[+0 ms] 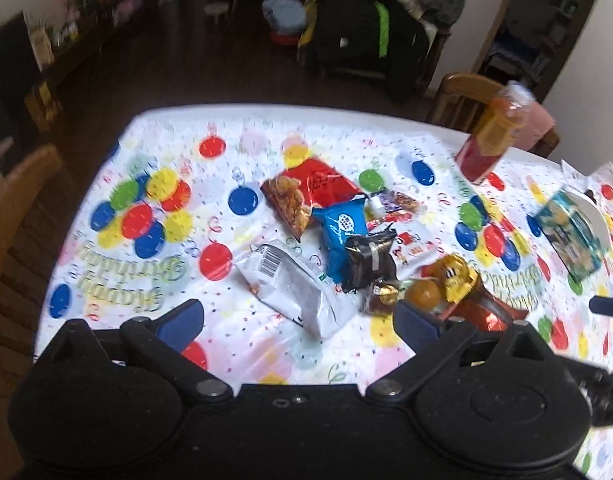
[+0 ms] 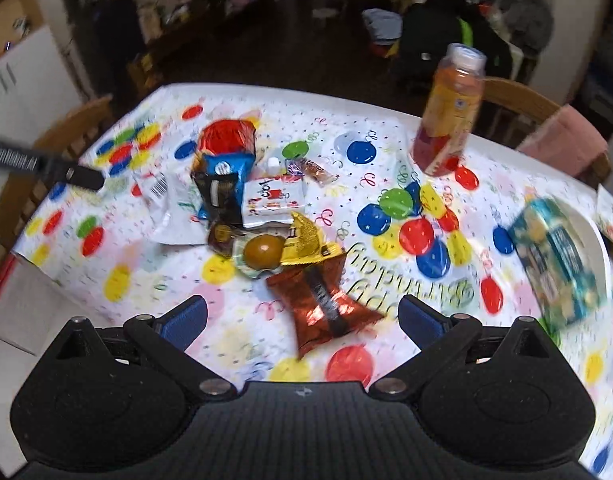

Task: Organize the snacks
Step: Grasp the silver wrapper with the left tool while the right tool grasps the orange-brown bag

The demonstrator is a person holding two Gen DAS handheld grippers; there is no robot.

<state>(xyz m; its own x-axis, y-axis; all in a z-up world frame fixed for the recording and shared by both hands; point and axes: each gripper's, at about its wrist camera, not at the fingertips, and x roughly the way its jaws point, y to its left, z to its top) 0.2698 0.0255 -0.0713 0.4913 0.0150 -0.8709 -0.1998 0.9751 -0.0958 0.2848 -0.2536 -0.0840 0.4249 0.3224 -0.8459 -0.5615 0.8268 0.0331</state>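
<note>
Overhead, both the left gripper [image 1: 298, 322] and right gripper [image 2: 302, 320] gape over crinkly foil snack packets [image 2: 322, 312].

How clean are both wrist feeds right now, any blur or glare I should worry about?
Left wrist: centre pile fairly sharp, silver bag barcode readable; bottle and edges smeared. Right wrist: blurrier overall, teal box streaked; foil glare on the copper wrapper. Both: fisheye bends the table edge; room behind dim.

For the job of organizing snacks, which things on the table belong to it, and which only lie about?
Belong to the job:
silver bag
blue packet
red chip bag
yellow candy bag
copper foil packet

Only lying about:
juice bottle
teal box
wooden chair
</note>
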